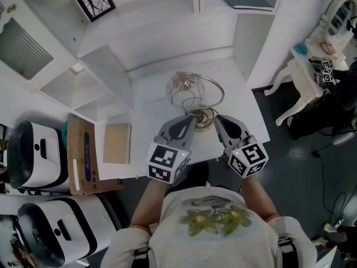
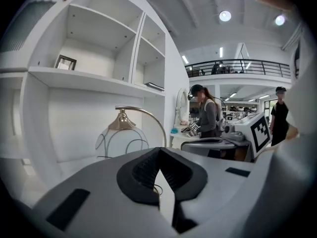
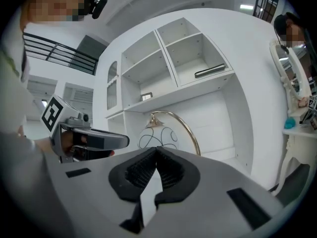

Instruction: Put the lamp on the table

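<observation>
1. The lamp [image 1: 192, 91] stands upright on the white table [image 1: 245, 108], at the centre of the head view. Its rounded clear-glass shade carries thin dark curling lines. A brass-coloured cap tops the shade, and a thin brass-coloured arm bends over it in a half hoop.
2. In the left gripper view the lamp [image 2: 124, 130] appears at centre left against a white back panel. In the right gripper view the lamp [image 3: 159, 133] appears at centre, just above the jaw tips.
3. The shelf unit [image 1: 111, 49] is built of smooth, white, flat panels that form square compartments. A small black picture frame [image 1: 95, 0] sits at the upper left of the head view.
4. A brown cardboard box [image 1: 82, 155] and a flat, tan, rectangular pad [image 1: 117, 143] lie at the left of the head view.
5. The left gripper [image 1: 191, 118] has a smooth grey shell and black ribbed pads [image 2: 143, 170]. Its jaws are together, tips meeting, with nothing clamped.
6. The right gripper [image 1: 217, 119] is built the same, with black ribbed pads [image 3: 141, 172]. Its jaws are likewise closed tip to tip, and it holds nothing.
7. Both grippers point at the lamp's foot from the lower side of the head view. Contact with the lamp cannot be determined.
</observation>
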`<state>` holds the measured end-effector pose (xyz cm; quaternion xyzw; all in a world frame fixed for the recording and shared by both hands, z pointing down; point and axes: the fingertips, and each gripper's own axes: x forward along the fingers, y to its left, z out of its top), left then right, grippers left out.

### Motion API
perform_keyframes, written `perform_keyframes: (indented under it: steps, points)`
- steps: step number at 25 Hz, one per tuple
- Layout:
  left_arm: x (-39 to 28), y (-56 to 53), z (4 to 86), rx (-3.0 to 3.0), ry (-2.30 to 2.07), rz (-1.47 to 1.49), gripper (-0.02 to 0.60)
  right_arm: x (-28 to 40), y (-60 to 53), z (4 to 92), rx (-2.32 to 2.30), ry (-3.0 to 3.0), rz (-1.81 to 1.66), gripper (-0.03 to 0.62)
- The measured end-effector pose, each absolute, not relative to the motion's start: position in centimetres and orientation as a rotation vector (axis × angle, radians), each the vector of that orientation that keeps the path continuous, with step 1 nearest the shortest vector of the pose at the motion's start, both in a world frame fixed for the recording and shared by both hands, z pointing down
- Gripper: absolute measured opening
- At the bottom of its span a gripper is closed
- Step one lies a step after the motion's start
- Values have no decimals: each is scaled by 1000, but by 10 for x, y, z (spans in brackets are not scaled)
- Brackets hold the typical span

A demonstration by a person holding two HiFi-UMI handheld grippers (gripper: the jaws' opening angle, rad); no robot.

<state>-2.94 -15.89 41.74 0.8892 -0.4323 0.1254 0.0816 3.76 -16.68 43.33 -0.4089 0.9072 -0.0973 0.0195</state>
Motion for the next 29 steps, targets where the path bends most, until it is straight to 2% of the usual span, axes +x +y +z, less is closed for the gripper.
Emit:
perform_keyframes:
  steps: [3,13,29]
  points:
    - [-15,-144,422,2684,-1185,323,29,36,-154,434,-1257,2823,-321,31]
    - [-2,-112,449,2692,-1127,472,28,33,-125,448,-1267,2838,-389,31]
    - [-5,-78,464,2676,-1092,509,29,23,-92,468,-1281,2881,-447,31]
